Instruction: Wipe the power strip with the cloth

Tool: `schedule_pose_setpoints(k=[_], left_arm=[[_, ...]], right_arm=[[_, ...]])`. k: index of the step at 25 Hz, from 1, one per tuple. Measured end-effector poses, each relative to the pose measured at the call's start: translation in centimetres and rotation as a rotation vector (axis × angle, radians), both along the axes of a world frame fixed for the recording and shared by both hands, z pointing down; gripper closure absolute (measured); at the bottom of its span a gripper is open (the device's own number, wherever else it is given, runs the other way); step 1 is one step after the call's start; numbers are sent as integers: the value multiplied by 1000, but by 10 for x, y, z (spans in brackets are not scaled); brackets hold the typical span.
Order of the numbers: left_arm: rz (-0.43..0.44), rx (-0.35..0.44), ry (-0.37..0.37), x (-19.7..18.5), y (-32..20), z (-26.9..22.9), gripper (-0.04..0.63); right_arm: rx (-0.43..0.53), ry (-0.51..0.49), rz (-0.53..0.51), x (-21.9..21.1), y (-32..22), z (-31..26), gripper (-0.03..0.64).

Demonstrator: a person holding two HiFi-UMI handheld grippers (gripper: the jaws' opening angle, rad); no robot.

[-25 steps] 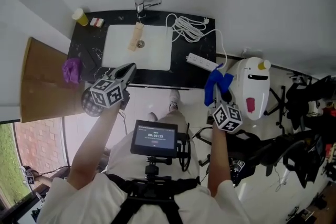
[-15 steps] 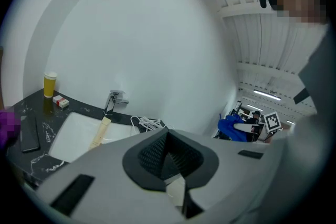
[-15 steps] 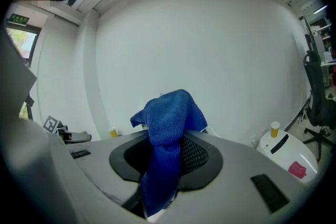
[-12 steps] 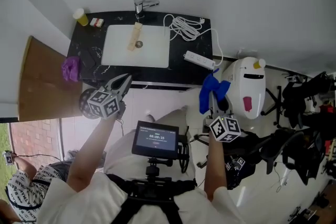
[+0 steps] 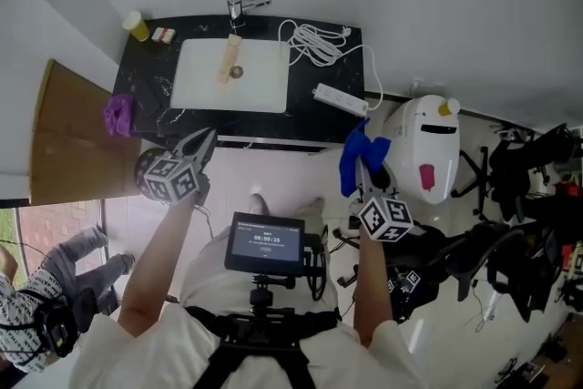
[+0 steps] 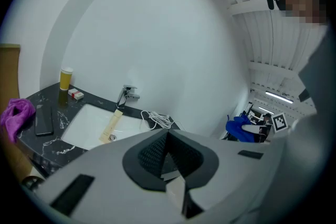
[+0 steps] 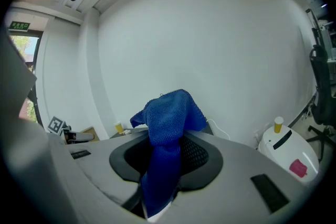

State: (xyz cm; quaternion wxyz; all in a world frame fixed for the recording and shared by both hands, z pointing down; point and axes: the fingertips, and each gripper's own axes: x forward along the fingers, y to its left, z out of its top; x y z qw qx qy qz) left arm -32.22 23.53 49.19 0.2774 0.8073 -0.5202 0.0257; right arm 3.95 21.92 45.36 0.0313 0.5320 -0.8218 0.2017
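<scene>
A white power strip [image 5: 342,99] lies on the right end of the black counter [image 5: 328,127], its white cable [image 5: 314,41] coiled behind it. My right gripper [image 5: 364,167] hangs just in front of the counter's right end, shut on a blue cloth [image 5: 357,156] that droops below the strip's near end without touching it. In the right gripper view the cloth [image 7: 167,128] rises from between the closed jaws. My left gripper [image 5: 199,144] hovers before the counter's left part, shut with nothing in it. From the left gripper view, the cloth [image 6: 242,128] shows at far right.
A white sink [image 5: 196,96] with a tap [image 5: 241,5] fills the counter's middle, a wooden brush [image 5: 228,61] in it. A yellow cup [image 5: 137,25] and purple rag [image 5: 119,116] sit at left. A brown board [image 5: 64,141] stands left; a white machine [image 5: 424,150] stands right. Someone [image 5: 46,305] is at lower left.
My right gripper with the cloth has drawn slightly back and left from the strip's end. The left gripper drifted a little left. A person has come into view at lower left.
</scene>
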Motion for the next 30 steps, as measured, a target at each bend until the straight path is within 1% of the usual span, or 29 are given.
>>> schedule_pose_setpoints(k=[5, 7, 9, 12, 14, 16, 19, 25, 30], left_arm=[[11, -44, -9, 6, -13, 9, 595], [21, -48, -15, 8, -19, 8, 595], [27, -36, -14, 10, -24, 3, 594], [31, -20, 5, 15, -23, -4, 595], [36, -24, 15, 18, -18, -4, 594], [40, -33, 18, 20, -11, -2, 594], [36, -47, 24, 19, -3, 2, 595], [8, -66, 39, 2, 16, 8, 595], [-22, -68, 78, -14, 24, 3, 595]], right_arm=[[-25, 30, -43, -12, -11, 13, 509], [-22, 20, -56, -21, -17, 10, 509], [-4, 17, -74, -30, -17, 2, 511], [45, 27, -133, -49, -8, -13, 514], [61, 25, -167, -61, 2, -18, 514], [64, 25, -180, -64, 10, -18, 514], [54, 16, -172, -61, 19, -17, 514], [46, 1, -145, -49, 32, -18, 514], [24, -23, -113, -44, 36, -12, 514]])
